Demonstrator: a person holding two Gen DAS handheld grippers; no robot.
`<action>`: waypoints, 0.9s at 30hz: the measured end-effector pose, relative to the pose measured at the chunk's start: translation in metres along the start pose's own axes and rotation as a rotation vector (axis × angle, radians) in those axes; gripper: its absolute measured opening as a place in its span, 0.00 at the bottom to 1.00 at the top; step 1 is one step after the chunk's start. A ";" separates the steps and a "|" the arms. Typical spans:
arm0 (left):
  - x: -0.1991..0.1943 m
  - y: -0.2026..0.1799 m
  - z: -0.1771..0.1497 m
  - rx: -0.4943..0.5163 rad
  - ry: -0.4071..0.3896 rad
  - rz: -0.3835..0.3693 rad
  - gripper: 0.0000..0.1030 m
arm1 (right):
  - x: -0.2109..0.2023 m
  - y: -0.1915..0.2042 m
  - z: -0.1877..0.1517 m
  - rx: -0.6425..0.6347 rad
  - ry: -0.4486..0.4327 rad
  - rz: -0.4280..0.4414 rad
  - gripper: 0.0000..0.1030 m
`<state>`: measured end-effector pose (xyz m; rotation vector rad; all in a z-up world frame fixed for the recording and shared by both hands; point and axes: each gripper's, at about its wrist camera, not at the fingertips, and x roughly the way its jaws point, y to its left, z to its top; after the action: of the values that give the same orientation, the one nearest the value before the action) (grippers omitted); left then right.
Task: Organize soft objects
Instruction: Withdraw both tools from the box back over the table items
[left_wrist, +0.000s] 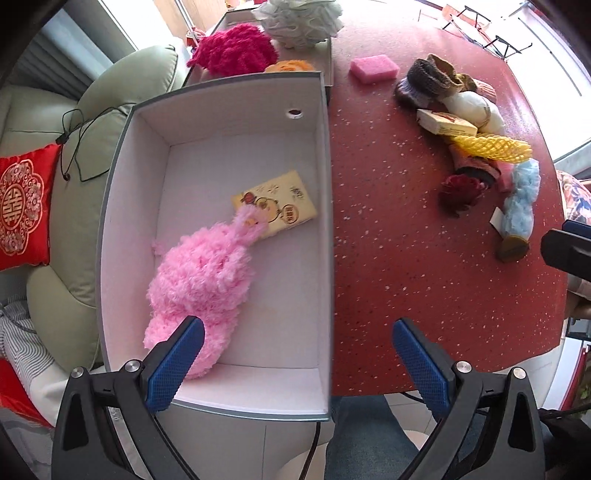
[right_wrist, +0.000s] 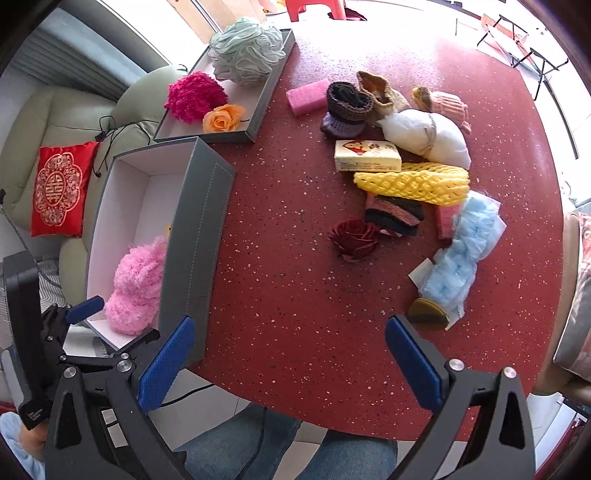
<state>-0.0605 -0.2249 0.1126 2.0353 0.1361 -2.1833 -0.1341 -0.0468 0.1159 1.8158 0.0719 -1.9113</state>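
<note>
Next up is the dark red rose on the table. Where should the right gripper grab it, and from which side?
Grip the rose across its petal head, coming straight down from above. It lies flat with petals up and no stem showing, so the head is the only bulk to pinch. Its near and left sides are bare table; knitted pieces touch its right side. The right gripper is open.

gold double-happiness character 囍 on the red cushion (left_wrist: 23, 205) off my table's left edge, print on my boxed tissue pack (left_wrist: 275, 203) too blurred to read
</note>
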 end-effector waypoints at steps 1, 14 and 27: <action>-0.003 -0.009 0.000 0.005 -0.001 0.000 0.99 | -0.002 -0.008 0.000 0.004 0.006 0.000 1.00; -0.024 -0.098 0.024 0.045 -0.008 0.037 0.99 | -0.028 -0.107 0.011 0.085 0.028 -0.004 1.00; -0.029 -0.143 0.033 0.039 0.021 0.093 0.99 | -0.030 -0.181 0.001 0.178 0.066 0.033 1.00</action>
<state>-0.1163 -0.0880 0.1384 2.0420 0.0017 -2.1260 -0.2053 0.1205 0.0913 1.9836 -0.1089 -1.8863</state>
